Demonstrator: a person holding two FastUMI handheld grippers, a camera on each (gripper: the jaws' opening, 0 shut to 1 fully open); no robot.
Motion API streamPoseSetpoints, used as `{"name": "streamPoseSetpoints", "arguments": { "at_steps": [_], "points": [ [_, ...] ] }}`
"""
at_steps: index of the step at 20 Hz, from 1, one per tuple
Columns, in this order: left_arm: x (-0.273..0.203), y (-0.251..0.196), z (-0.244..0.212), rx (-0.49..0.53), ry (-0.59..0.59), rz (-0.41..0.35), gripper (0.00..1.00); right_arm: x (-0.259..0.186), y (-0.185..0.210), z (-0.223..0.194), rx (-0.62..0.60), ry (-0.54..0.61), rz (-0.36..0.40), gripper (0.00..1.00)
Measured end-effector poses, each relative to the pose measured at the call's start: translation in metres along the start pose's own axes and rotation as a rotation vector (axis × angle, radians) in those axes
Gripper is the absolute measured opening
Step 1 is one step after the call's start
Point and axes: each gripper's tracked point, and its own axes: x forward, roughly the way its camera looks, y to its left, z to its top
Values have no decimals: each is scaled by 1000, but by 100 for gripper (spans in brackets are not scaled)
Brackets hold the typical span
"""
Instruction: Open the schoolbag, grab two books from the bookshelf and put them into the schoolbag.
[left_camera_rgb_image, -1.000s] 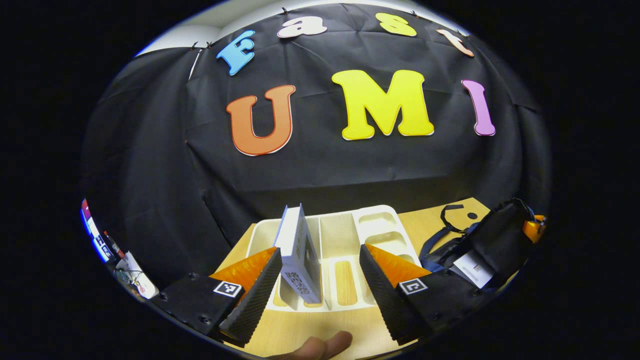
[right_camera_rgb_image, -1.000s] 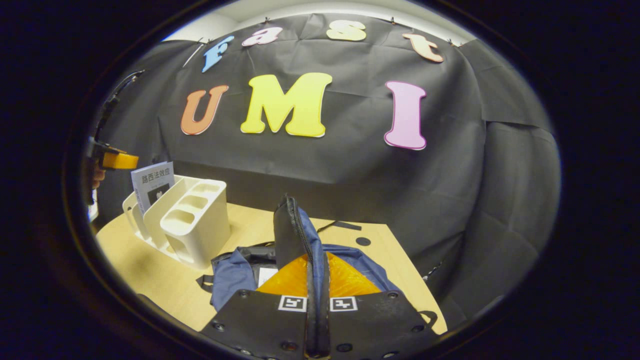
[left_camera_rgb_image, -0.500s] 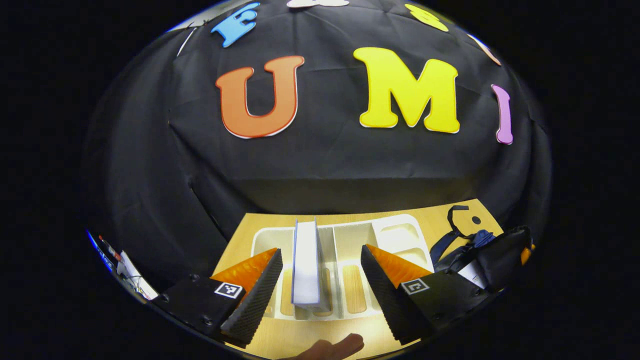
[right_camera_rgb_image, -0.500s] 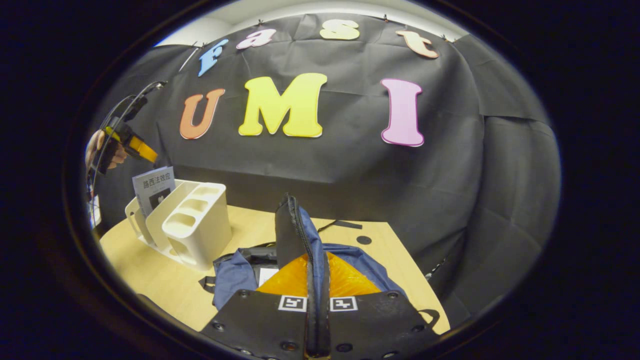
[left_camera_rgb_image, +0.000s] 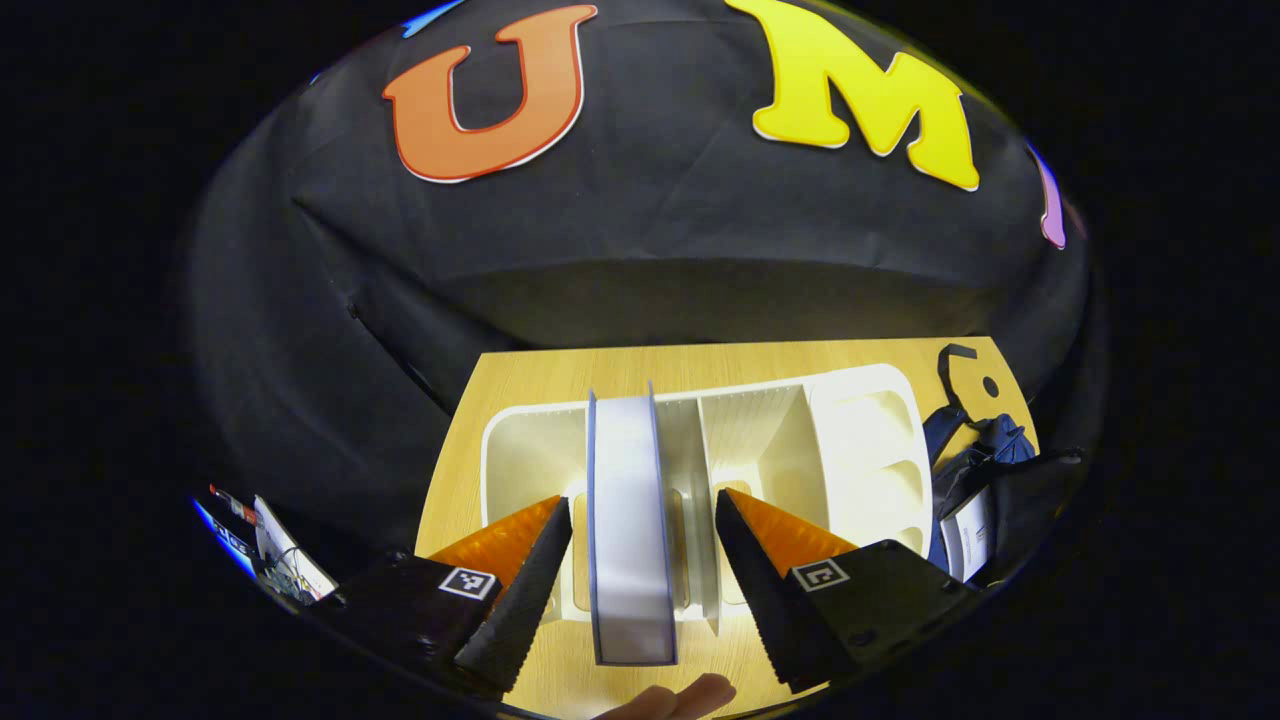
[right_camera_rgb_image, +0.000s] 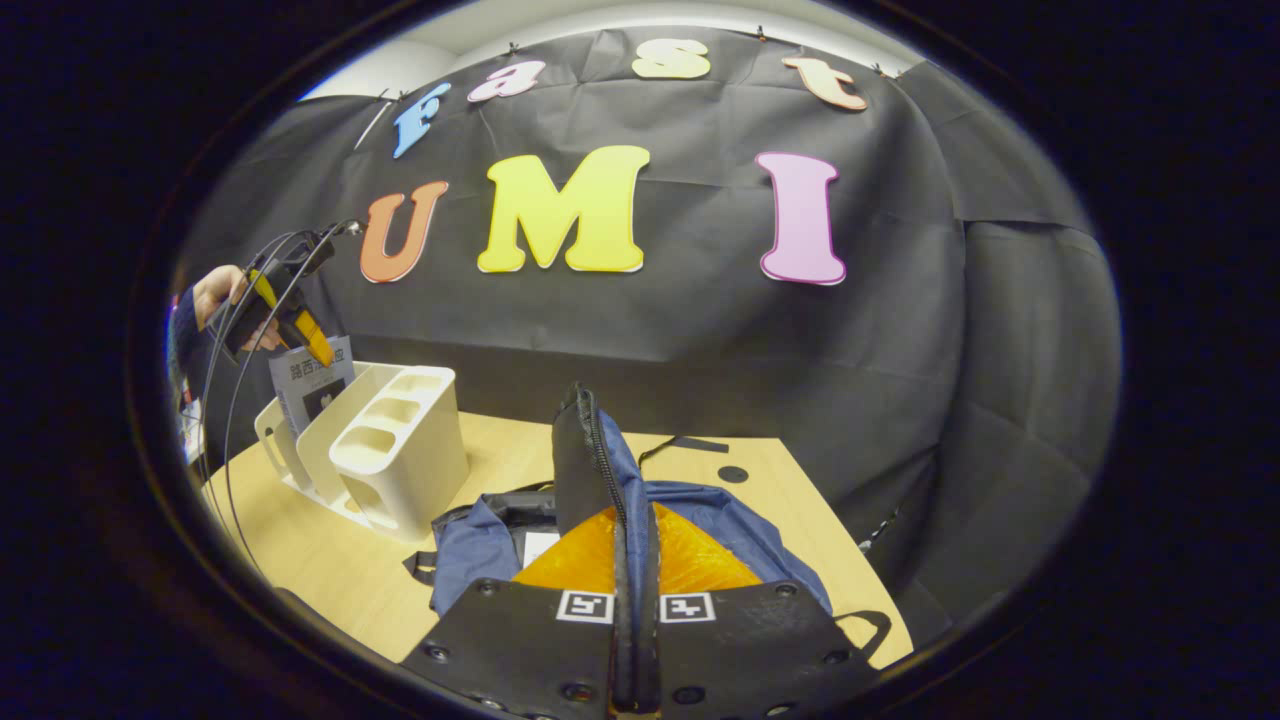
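Note:
In the left gripper view a white book (left_camera_rgb_image: 628, 530) stands on edge in the cream bookshelf rack (left_camera_rgb_image: 860, 440). My left gripper (left_camera_rgb_image: 641, 500) is open and straddles the book's top edge, one finger on each side, with gaps on both sides. The right gripper view shows that left gripper (right_camera_rgb_image: 300, 330) just above the book (right_camera_rgb_image: 315, 385) in the rack (right_camera_rgb_image: 400, 460). My right gripper (right_camera_rgb_image: 633, 560) is shut on the raised black flap (right_camera_rgb_image: 585, 450) of the blue schoolbag (right_camera_rgb_image: 480, 545), holding it open. Something white (right_camera_rgb_image: 535, 548) lies inside the bag.
Rack and schoolbag (left_camera_rgb_image: 985, 470) stand side by side on a wooden table (right_camera_rgb_image: 300, 540), with the black cloth wall close behind. Cables hang from the hand (right_camera_rgb_image: 215, 290) holding the left gripper. A fingertip (left_camera_rgb_image: 670, 700) shows at the bottom of the left gripper view.
My left gripper has come forward over the rack and tipped downward, so the book now stands between its open fingers. The right gripper has kept the flap up.

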Motion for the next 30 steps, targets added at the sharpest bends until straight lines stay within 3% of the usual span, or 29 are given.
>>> {"name": "streamPoseSetpoints", "arguments": {
  "at_steps": [2, 9, 12, 17, 19, 30],
  "points": [
    [3, 7, -6, 9, 35, 31, 87, 0, -1, 0, -1, 1, 1, 2],
    [-2, -12, -14, -5, 72, -28, 46, -1, 1, -4, 6, 1, 5, 2],
    [-11, -10, -24, -30, 70, -41, 44, -2, 3, -6, -4, 1, 5, 5],
    [-44, -4, -44, -95, 4, -69, 41, -1, 7, -9, -42, 7, -5, 2],
    [-58, -9, -58, -126, -2, -109, 40, -1, 10, -11, -42, 14, -2, 5],
    [-123, 5, -141, -252, -110, -208, 39, -1, 17, -14, -44, 28, -22, 2]
  ]
}}
